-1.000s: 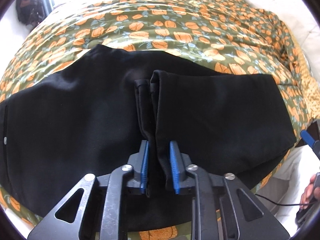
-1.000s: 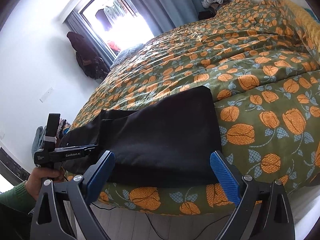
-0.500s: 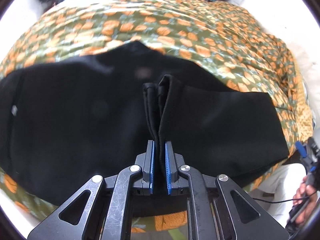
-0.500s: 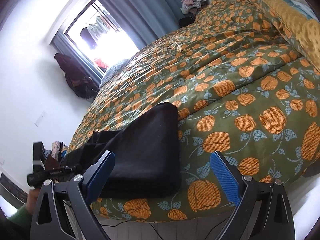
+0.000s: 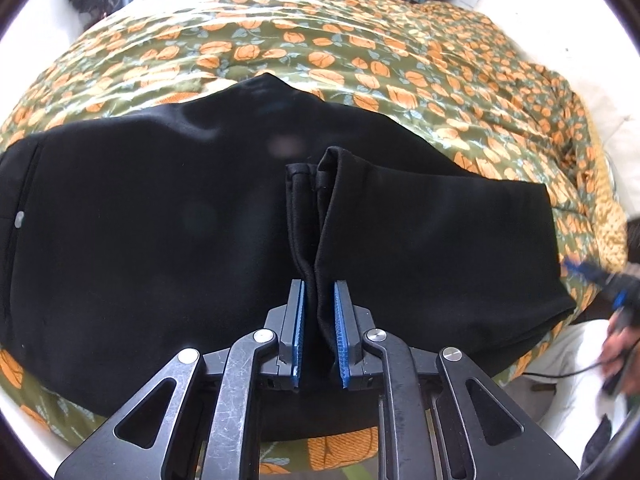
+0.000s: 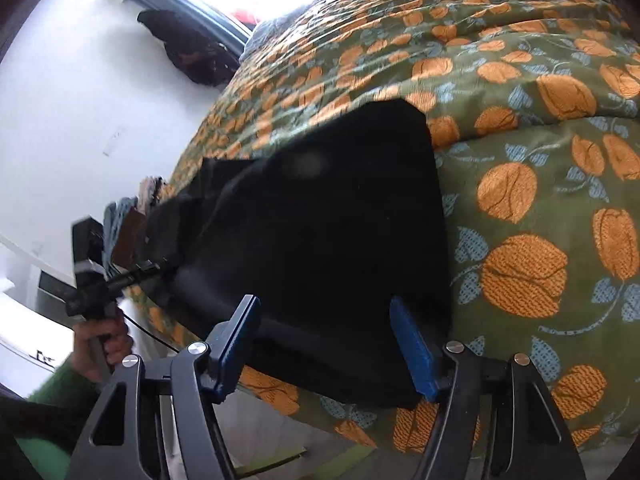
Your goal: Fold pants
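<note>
Black pants (image 5: 160,220) lie folded on the flowered bedspread (image 5: 320,40) near its front edge. My left gripper (image 5: 319,284) pinches the bunched leg hems (image 5: 316,208) upright over the lower layer; its jaws are opening slightly, with cloth still filling the gap between the blue pads. In the right wrist view the pants (image 6: 320,200) show their folded end. My right gripper (image 6: 324,302) straddles that end at the bed's edge, and its jaws are closing. The pads stand clear of the cloth.
The bedspread (image 6: 540,80) stretches far back and right of the pants. A dark garment hangs by the window (image 6: 188,52). A hand in a green sleeve (image 6: 100,344) holds the left gripper beside the bed. Pale floor lies below the bed's edge.
The right gripper swung in over the pants' folded end and its jaws narrowed. The left gripper pressed tight on the hems, then parted a little, and shifted slightly along the pants.
</note>
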### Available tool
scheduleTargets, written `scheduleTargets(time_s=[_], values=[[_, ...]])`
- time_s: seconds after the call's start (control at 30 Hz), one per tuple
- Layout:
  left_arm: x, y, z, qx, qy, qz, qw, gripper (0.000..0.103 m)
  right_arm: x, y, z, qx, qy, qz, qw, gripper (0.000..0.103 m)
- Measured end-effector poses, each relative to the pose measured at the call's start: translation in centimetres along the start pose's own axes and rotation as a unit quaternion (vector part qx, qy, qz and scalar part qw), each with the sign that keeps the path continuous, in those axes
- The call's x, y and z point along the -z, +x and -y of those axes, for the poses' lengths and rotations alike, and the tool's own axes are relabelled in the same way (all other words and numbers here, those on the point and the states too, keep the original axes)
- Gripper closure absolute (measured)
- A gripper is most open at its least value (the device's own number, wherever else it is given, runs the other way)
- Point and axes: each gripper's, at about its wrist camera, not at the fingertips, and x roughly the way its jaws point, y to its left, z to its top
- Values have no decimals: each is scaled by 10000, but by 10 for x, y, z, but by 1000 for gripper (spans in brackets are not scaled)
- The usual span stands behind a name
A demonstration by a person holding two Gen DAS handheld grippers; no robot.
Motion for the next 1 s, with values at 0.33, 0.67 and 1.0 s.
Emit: scheduleTargets(time_s=[0.33,0.67,1.0], values=[[2,4,-3,24,-28,16,10000,86,-69,68,16,946,-217,-634,9933,41],[4,4,-5,95,-143,86,9998,82,-4,-24,-42,979,-782,526,9907,34],[6,-14,4,125,-218,266,9993,11,42,-41,-54,1677,-894,1658,9677,0]])
